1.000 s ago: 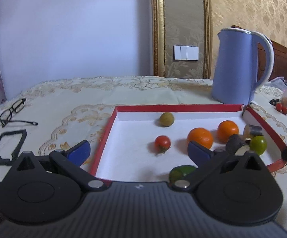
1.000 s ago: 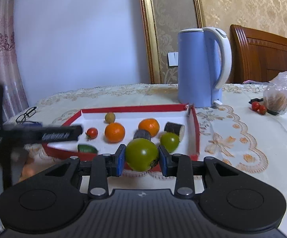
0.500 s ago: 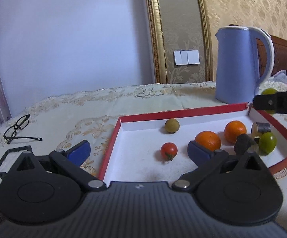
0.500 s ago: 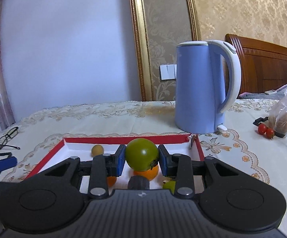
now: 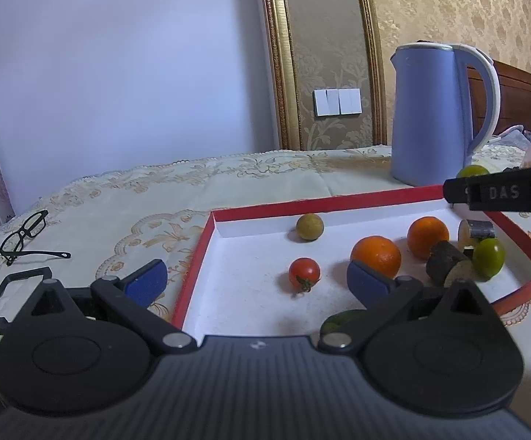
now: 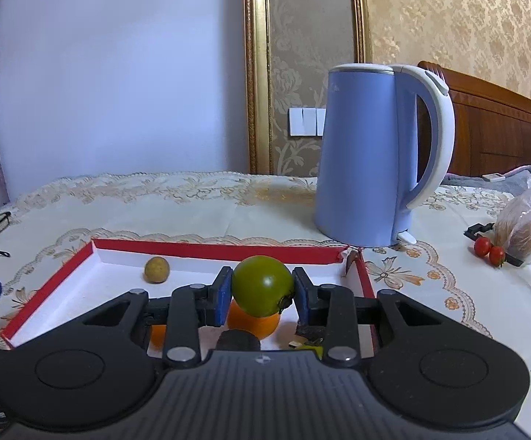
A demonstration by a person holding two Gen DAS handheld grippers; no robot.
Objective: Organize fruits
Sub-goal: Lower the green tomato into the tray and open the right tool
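A red-rimmed white tray [image 5: 324, 202] holds a red tomato [image 5: 304, 273], two oranges [image 5: 376, 256], a small tan fruit [image 5: 309, 226], a green fruit [image 5: 489, 257] and dark cut pieces [image 5: 446, 267]. My left gripper [image 5: 256, 280] is open and empty over the tray's near left corner. My right gripper [image 6: 261, 288] is shut on a green tomato [image 6: 262, 285] and holds it above the tray [image 6: 210, 250]; it also shows at the right of the left wrist view [image 5: 500, 191].
A blue kettle [image 6: 379, 176] stands behind the tray. Two cherry tomatoes [image 6: 489, 250] and a plastic bag [image 6: 525, 225] lie at the right. Glasses [image 5: 27, 233] and a black frame [image 5: 12, 299] lie at the left on the lace tablecloth.
My right gripper has carried the green tomato up and forward over the tray's right part. My left gripper has risen slightly and stayed open.
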